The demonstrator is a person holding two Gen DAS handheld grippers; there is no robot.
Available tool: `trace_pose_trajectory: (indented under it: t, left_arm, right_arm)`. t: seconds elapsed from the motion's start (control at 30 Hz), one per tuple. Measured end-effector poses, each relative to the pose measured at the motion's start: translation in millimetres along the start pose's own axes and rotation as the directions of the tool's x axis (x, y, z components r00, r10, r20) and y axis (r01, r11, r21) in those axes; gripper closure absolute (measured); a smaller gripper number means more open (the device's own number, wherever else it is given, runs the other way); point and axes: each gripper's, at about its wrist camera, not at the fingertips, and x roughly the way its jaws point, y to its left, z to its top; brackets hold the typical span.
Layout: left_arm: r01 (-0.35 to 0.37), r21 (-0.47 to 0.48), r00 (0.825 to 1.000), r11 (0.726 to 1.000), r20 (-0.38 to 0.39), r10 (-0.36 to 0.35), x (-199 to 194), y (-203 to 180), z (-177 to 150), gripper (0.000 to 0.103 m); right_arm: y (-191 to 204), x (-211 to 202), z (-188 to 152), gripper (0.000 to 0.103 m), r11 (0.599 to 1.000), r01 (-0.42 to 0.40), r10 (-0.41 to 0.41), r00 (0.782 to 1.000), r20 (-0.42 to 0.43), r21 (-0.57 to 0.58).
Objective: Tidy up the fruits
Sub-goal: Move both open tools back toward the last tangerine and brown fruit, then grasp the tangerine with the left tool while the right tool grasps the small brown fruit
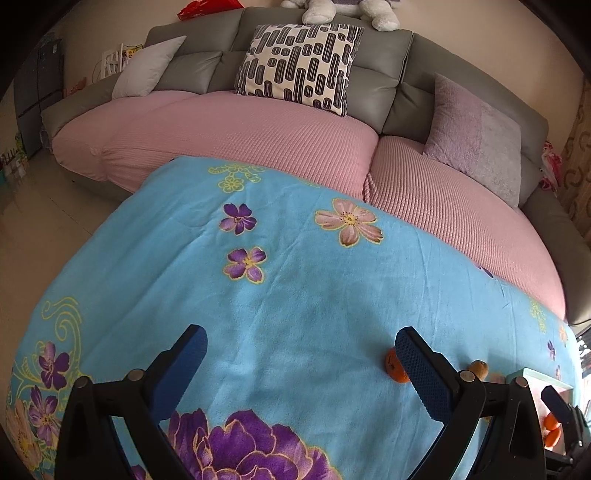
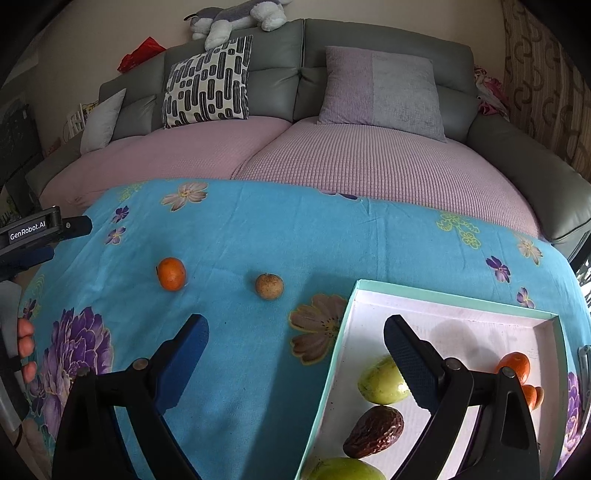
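Note:
An orange tangerine (image 2: 171, 273) and a small brown round fruit (image 2: 269, 285) lie on the blue flowered cloth (image 2: 258, 240). A white tray with a teal rim (image 2: 454, 295) at the right holds two green fruits (image 2: 382, 382), a dark wrinkled date (image 2: 375, 430) and tangerines (image 2: 515, 363). My right gripper (image 2: 295, 332) is open and empty, above the tray's left rim. My left gripper (image 1: 301, 341) is open and empty over bare cloth; the tangerine (image 1: 395, 365) and brown fruit (image 1: 479, 368) sit beside its right finger. It also shows in the right wrist view (image 2: 44, 232).
A grey sofa with pink seat covers (image 2: 332, 158) stands right behind the table. Cushions (image 2: 208, 83) and a plush toy (image 2: 236, 16) rest on it. The tray (image 1: 535, 376) sits at the far right in the left wrist view. Bare floor (image 1: 44, 206) lies to the left.

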Motion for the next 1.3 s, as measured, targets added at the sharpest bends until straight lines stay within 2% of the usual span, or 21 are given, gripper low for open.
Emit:
trace_pose_trajectory:
  t: [0.1,0.17,0.23,0.3,0.37,0.43,0.5,0.53,0.63,0.8,0.87,0.9,0.97,1.0,1.3]
  left_arm:
    - [0.017,0.031,1.000,0.999,-0.014,-0.016,7,-9,-4,0.000]
    - [0.036,0.042,0.999,0.998,-0.036,-0.035,15,-14,-5,0.001]
    - [0.060,0.046,0.997,0.997,-0.057,-0.057,21,-18,-7,0.001]
    - [0.090,0.046,0.993,0.995,-0.075,-0.086,28,-22,-8,0.002]
    - [0.128,0.036,0.987,0.991,-0.102,-0.124,34,-27,-11,0.011]
    - [0.160,0.026,0.979,0.987,-0.130,-0.155,40,-32,-14,0.015]
    - [0.177,0.029,0.974,0.984,-0.147,-0.171,45,-36,-16,0.019]
    - [0.180,0.031,0.973,0.983,-0.153,-0.173,46,-39,-16,0.020]
    - [0.206,0.036,0.966,0.978,-0.167,-0.197,48,-44,-17,0.032]
    - [0.247,0.040,0.953,0.968,-0.190,-0.235,50,-52,-19,0.042]
    - [0.258,0.039,0.949,0.965,-0.198,-0.246,52,-53,-19,0.046]
    - [0.261,0.041,0.947,0.964,-0.202,-0.248,53,-54,-19,0.048]
    - [0.270,0.041,0.943,0.962,-0.215,-0.256,54,-53,-21,0.065]
    - [0.285,0.041,0.938,0.958,-0.219,-0.270,54,-54,-22,0.070]
    - [0.304,0.092,0.941,0.948,-0.182,-0.284,33,-58,-15,0.074]
  right_arm:
    - [6,11,10,0.010,1.000,-0.023,0.023,1.000,-0.016,-0.014]
    - [8,22,18,0.024,0.999,-0.037,0.036,0.999,-0.037,-0.022]
    - [8,33,25,0.032,0.999,-0.037,0.035,0.997,-0.061,-0.030]
    - [8,43,29,0.037,0.998,-0.046,0.043,0.995,-0.086,-0.030]
    - [9,51,32,0.044,0.998,-0.054,0.050,0.993,-0.104,-0.039]
    - [12,60,32,0.046,0.997,-0.055,0.048,0.991,-0.125,-0.053]
    - [14,69,30,0.047,0.996,-0.060,0.050,0.988,-0.145,-0.064]
    - [15,72,29,0.051,0.996,-0.062,0.051,0.987,-0.151,-0.068]
    - [17,80,27,0.055,0.996,-0.066,0.055,0.985,-0.161,-0.067]
    - [19,85,27,0.064,0.994,-0.064,0.050,0.985,-0.163,-0.083]
    - [18,84,28,0.073,0.994,-0.065,0.051,0.987,-0.155,-0.086]
    - [18,84,28,0.075,0.994,-0.065,0.051,0.987,-0.152,-0.085]
    - [17,84,28,0.076,0.994,-0.071,0.057,0.986,-0.154,-0.085]
    - [17,85,28,0.077,0.994,-0.069,0.055,0.986,-0.155,-0.087]
    - [21,75,28,0.081,0.992,-0.081,0.068,0.989,-0.133,-0.097]
